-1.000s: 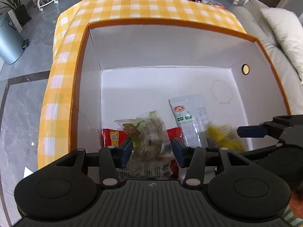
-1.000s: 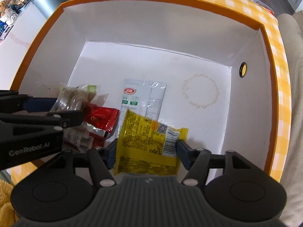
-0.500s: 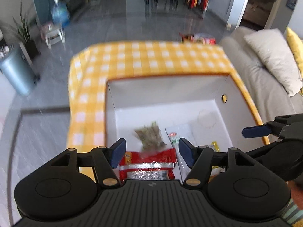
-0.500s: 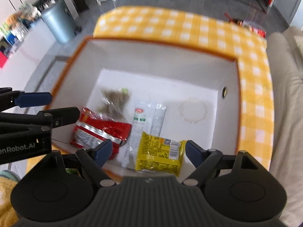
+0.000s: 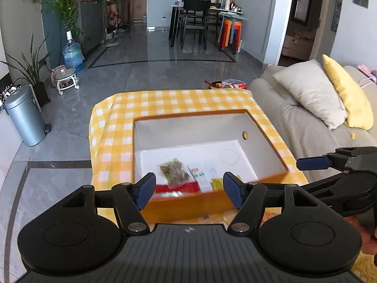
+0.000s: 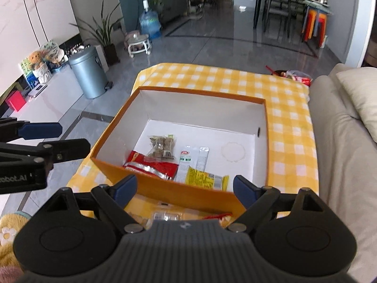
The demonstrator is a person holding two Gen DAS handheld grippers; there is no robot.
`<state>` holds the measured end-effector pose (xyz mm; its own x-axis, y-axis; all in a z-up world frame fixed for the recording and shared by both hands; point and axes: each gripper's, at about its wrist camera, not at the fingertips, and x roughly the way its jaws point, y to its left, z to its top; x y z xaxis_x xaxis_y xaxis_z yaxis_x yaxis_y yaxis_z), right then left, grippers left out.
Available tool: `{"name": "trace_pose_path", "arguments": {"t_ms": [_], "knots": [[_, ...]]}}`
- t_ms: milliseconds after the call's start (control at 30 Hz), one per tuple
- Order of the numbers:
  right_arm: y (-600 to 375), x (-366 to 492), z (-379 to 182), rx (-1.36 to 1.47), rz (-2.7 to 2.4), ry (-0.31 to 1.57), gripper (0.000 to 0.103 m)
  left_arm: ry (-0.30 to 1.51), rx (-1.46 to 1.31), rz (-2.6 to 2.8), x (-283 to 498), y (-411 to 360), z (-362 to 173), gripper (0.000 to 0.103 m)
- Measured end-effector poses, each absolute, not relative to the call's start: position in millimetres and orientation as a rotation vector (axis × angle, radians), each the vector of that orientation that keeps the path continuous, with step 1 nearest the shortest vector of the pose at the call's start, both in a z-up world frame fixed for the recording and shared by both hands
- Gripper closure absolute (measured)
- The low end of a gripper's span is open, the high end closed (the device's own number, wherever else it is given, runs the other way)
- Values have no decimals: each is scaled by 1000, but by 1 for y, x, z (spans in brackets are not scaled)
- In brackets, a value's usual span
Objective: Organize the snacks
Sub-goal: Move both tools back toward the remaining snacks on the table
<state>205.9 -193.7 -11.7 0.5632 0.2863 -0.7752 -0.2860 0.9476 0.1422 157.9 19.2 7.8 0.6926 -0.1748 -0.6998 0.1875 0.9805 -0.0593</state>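
Both claws, left (image 5: 189, 189) and right (image 6: 185, 189), hang spread and empty above the box (image 6: 165, 189); four snack packs (image 6: 150, 167) lie inside.

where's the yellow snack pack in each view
Left wrist: yellow pack low in the box, near the front wall, blurred, just left of the right-hand fingertip of the left gripper.
Right wrist: yellow pack at the box's front wall, right of the red pack.
Shared landmark: the ring stain on the box floor, beyond and right of the pack.
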Motion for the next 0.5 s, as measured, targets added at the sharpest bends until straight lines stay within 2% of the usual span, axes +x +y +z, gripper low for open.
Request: {"name": "trace_pose_path", "arguments": {"t_ms": [333, 500], "knots": [[-199, 134, -37, -8, 306, 889, 18, 811, 95, -215, 103, 10, -28, 26], [-195, 113, -59, -13, 316, 951, 18, 945, 85, -221, 87, 9, -53, 27]]}}
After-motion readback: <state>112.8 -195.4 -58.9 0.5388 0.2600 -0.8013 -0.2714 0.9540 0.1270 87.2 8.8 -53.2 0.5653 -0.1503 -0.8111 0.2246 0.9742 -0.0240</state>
